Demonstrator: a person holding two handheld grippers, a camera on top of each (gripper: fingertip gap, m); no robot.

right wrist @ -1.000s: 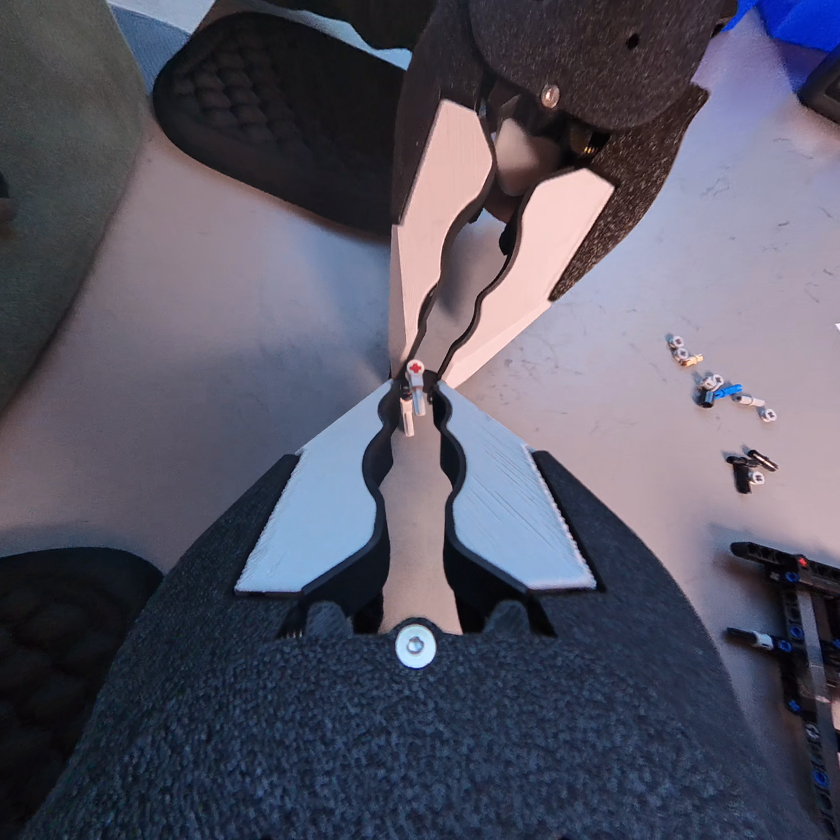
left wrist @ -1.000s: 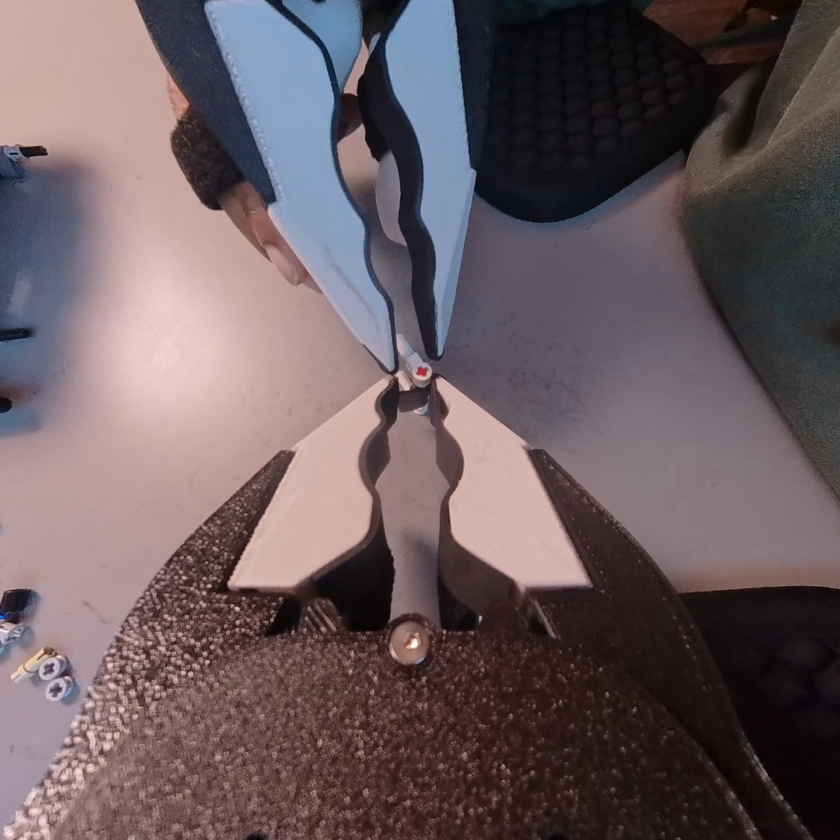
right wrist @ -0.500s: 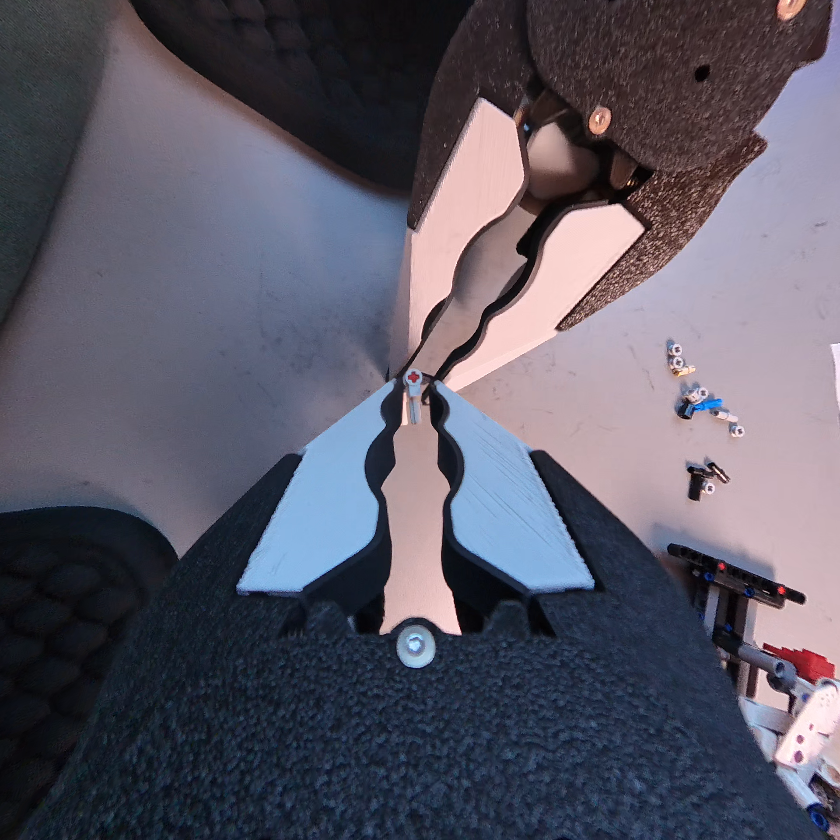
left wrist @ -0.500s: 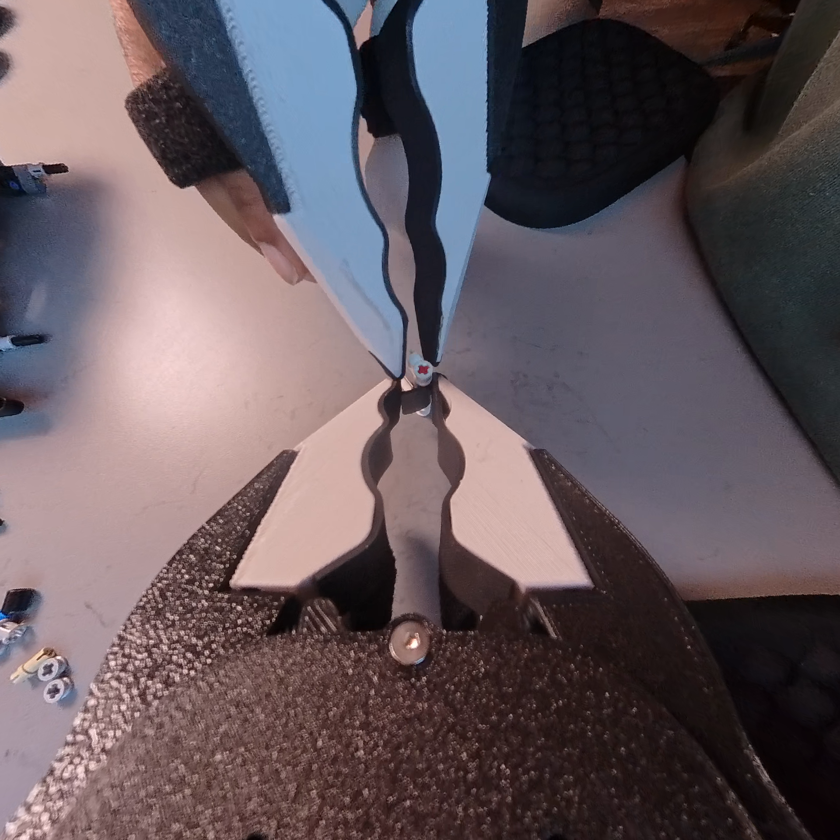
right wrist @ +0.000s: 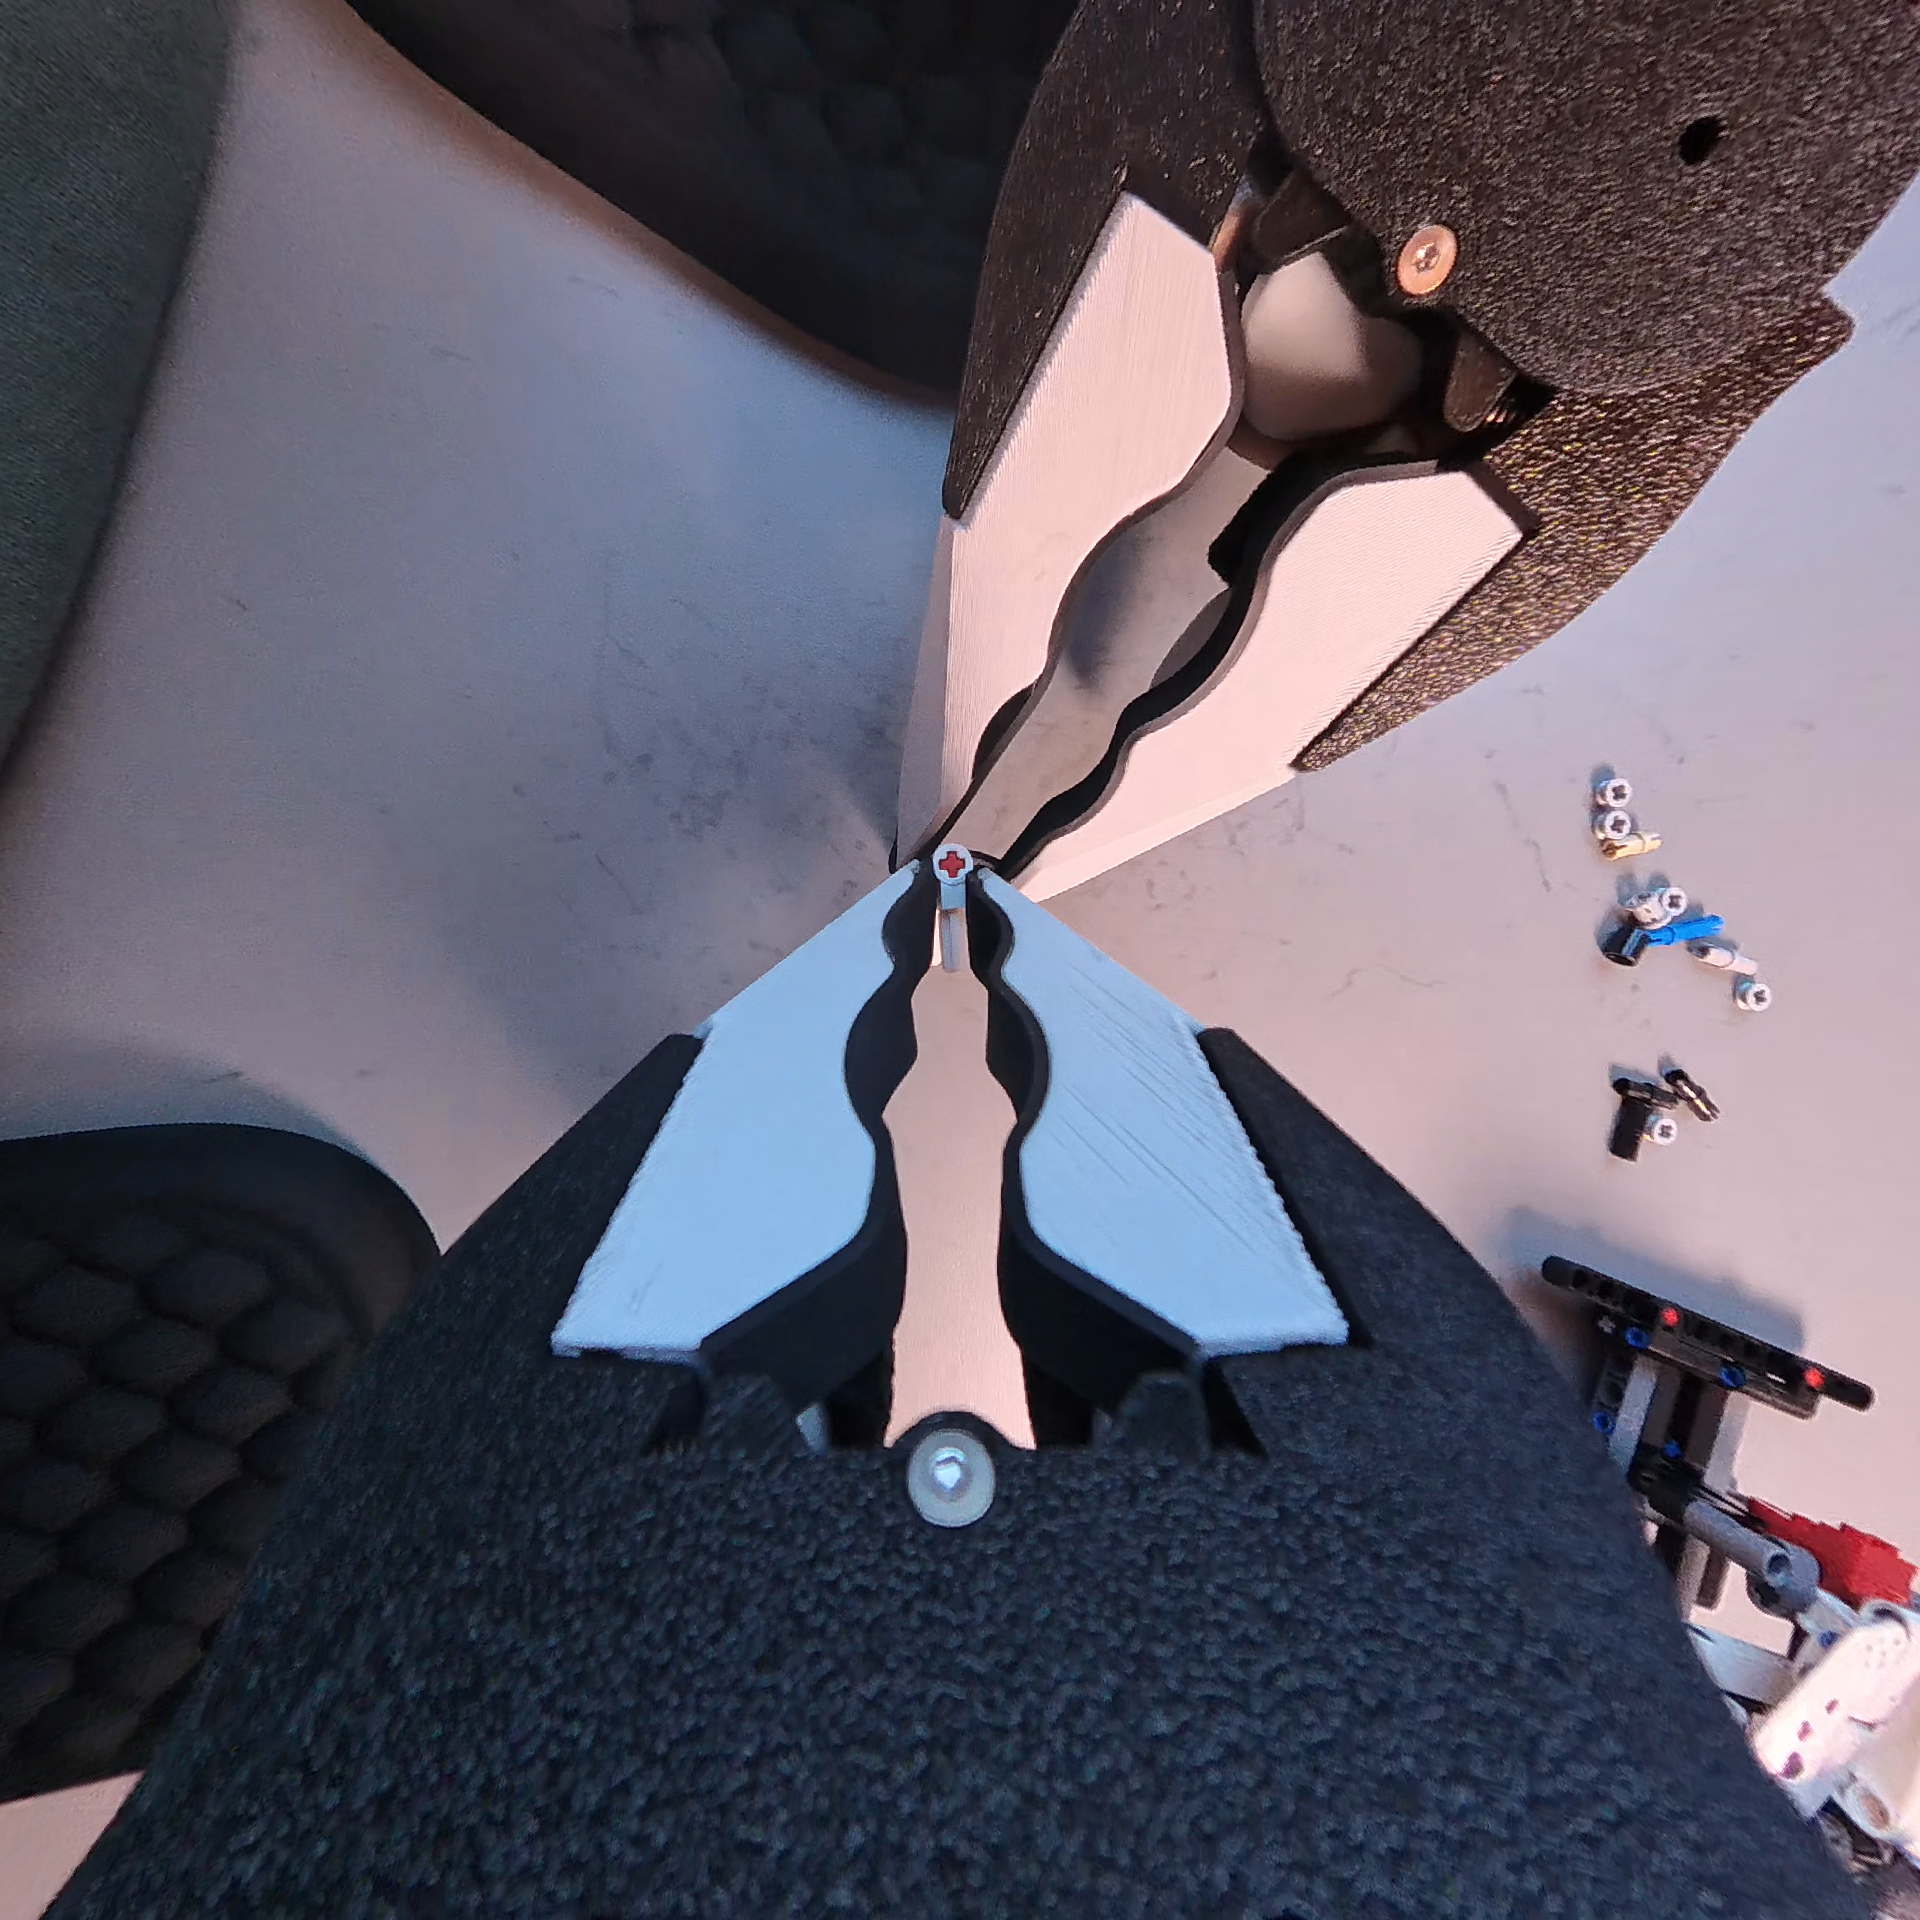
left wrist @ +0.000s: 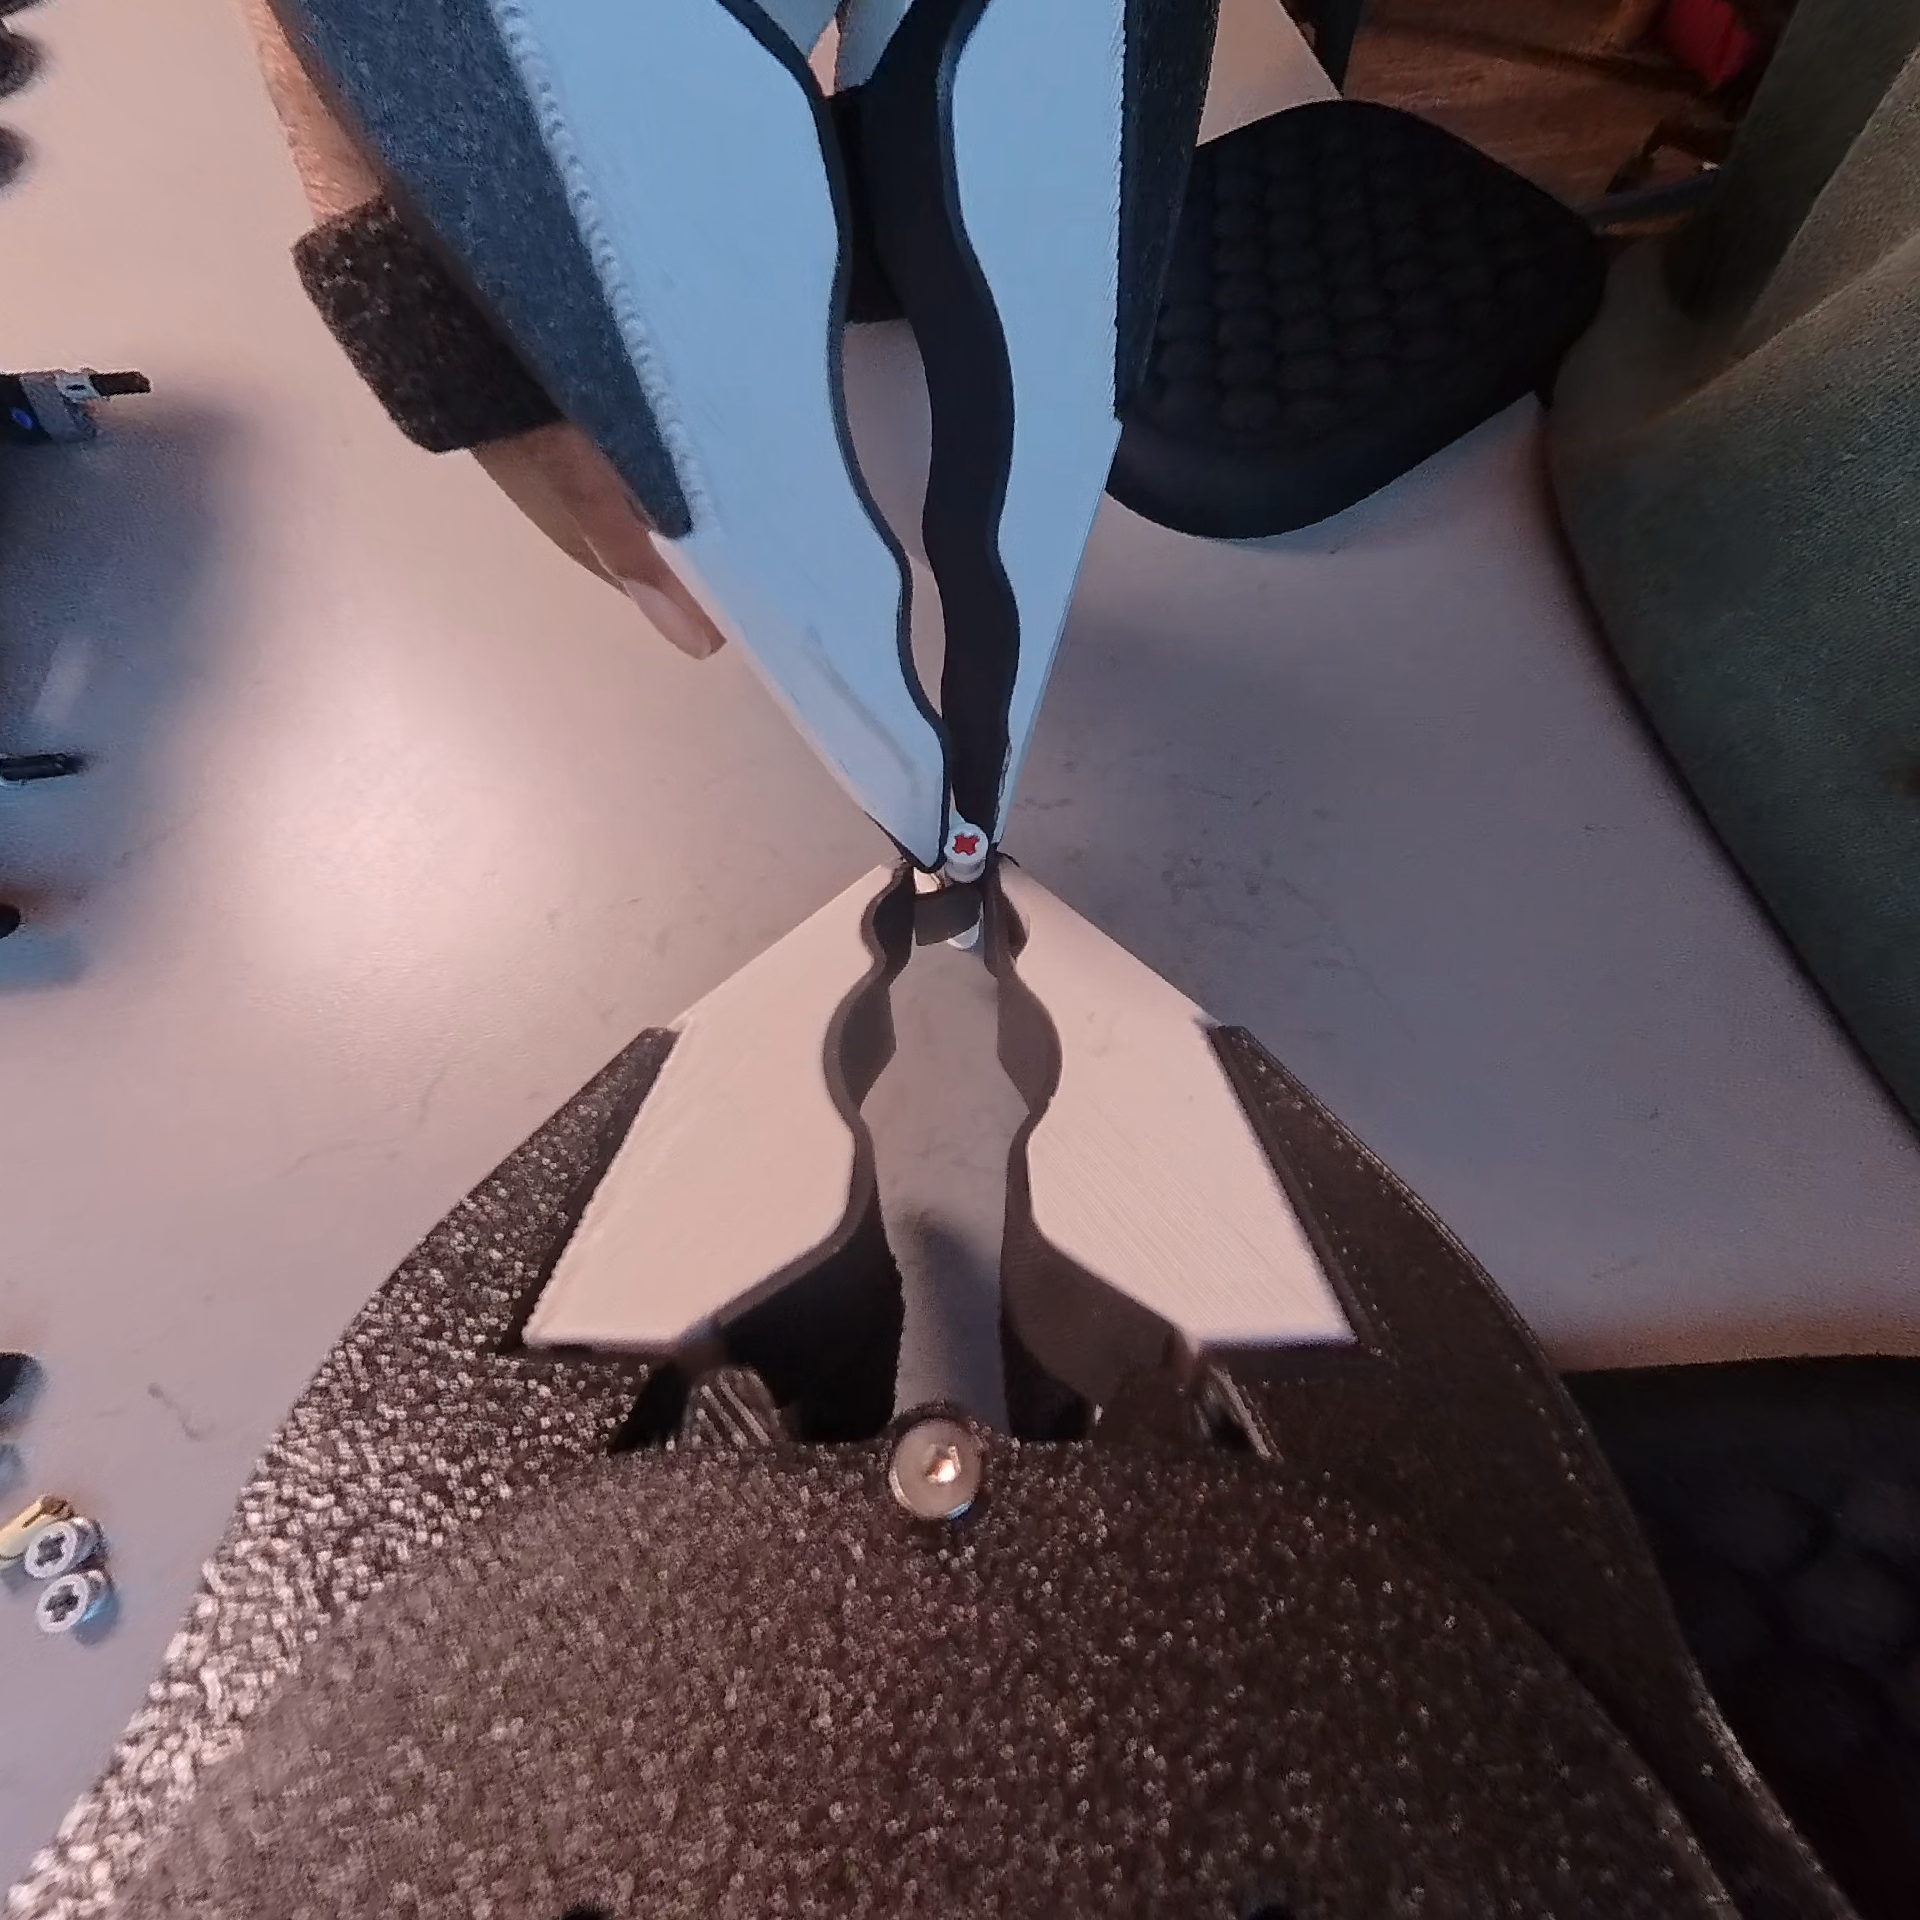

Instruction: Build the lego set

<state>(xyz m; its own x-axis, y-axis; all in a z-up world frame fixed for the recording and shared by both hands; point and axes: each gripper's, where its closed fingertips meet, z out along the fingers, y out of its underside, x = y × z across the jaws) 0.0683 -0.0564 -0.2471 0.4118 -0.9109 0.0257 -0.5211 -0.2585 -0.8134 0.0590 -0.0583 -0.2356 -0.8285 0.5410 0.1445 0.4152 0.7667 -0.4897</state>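
Left gripper [left wrist: 948,902]: fingers clamped on a small dark connector piece [left wrist: 943,918] at centre frame, tips nearly together.
Right gripper [right wrist: 948,883]: fingers pinched on a small light-grey bush with a red cross-shaped axle end [right wrist: 951,862], tips almost touching.
Meeting point: both grippers tip to tip above the pale tabletop [left wrist: 364,831], mid-frame in each view; the two small parts touch there.
Why held so: likely each gripper steadies one part so they can be pressed together in the air; whether they are fully seated is hidden by the fingertips.
Task's thing: the partly built black-beam assembly with blue and red pins [right wrist: 1704,1361] lies at lower right of the right wrist view, well apart from the grippers.
Around: loose grey, blue and black pins [right wrist: 1662,925] at right; two grey bushes [left wrist: 62,1579] at lower left of the left view.
In the way: nothing between the tips; dark mesh chair seat [left wrist: 1340,312] and olive-green fabric [left wrist: 1766,520] beyond the tabletop edge.
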